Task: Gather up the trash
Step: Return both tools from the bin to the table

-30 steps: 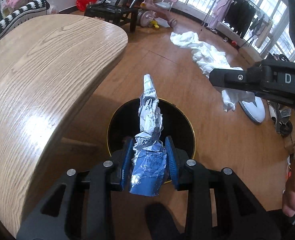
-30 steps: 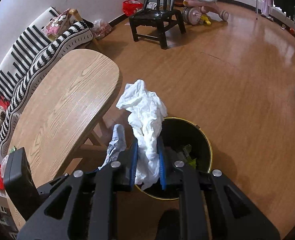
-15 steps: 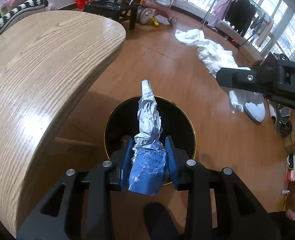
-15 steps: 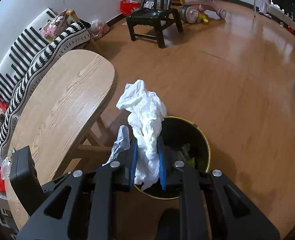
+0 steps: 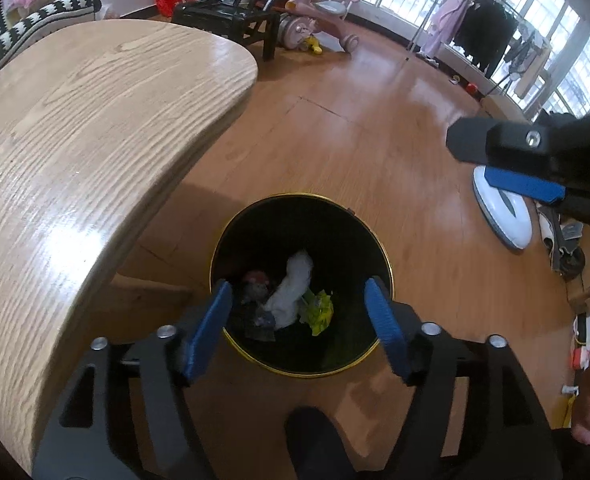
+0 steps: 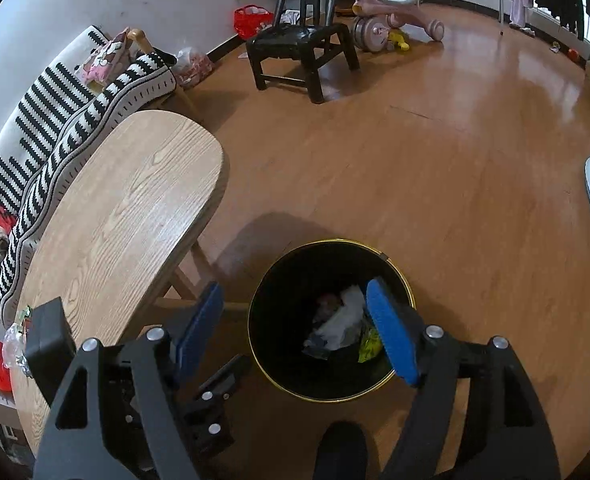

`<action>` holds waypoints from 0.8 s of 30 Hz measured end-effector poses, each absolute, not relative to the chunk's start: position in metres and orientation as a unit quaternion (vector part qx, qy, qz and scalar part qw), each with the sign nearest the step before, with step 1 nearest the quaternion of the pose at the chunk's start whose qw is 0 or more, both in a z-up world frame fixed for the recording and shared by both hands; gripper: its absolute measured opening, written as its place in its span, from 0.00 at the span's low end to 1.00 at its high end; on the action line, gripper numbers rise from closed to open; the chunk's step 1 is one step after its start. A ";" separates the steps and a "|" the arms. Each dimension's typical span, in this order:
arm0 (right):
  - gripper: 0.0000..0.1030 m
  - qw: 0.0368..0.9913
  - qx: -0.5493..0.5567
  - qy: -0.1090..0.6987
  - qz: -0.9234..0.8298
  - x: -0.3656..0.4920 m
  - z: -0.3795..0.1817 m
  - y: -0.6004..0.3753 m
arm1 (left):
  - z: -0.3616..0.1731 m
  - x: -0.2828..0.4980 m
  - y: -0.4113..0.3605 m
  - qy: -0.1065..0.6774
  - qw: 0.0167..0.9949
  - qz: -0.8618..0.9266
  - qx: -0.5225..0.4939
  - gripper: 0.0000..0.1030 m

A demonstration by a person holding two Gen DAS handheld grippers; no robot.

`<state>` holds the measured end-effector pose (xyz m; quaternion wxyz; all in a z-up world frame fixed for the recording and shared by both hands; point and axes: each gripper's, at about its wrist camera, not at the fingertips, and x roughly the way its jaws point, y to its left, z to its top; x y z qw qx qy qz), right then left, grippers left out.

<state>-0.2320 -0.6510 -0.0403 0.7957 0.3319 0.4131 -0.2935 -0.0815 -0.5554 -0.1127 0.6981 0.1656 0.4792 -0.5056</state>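
Inside the black bin [image 5: 231,240] the white tissue [image 5: 291,292] now lies – released; above the bin, left gripper [image 5: 299,326] and right gripper [image 6: 295,328] – jaws opening, empty.

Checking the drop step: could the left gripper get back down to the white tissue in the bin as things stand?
Probably yes. The left gripper, jaws opening and empty, hangs right over the black bin; its mouth is uncovered and the white tissue lies on top. The bin's depth is the one doubt.

Daylight from the tall windows [image 5: 507,4] behind my view glares off the glossy wooden floor [image 5: 375,128]. Both views stay sharp, bowing and darkening at their rims.
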 end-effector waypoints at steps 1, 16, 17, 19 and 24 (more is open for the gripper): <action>0.70 0.796 0.332 0.412 -0.294 -0.232 -0.040 -0.651 | -0.111 -0.081 -0.555 0.479 0.700 -0.505 0.163 0.74; 0.79 0.824 0.330 0.376 -0.265 -0.226 -0.016 -0.632 | -0.076 -0.069 -0.512 0.468 0.727 -0.482 0.140 0.90; 0.79 0.828 0.329 0.374 -0.259 -0.223 -0.012 -0.629 | -0.071 -0.067 -0.504 0.462 0.732 -0.481 0.138 0.91; 0.79 0.840 0.320 0.369 -0.238 -0.209 -0.003 -0.616 | -0.059 -0.061 -0.484 0.450 0.744 -0.475 0.136 0.91; 0.79 0.871 0.271 0.371 -0.175 -0.162 0.019 -0.566 | -0.032 -0.030 -0.416 0.427 0.784 -0.433 0.126 0.91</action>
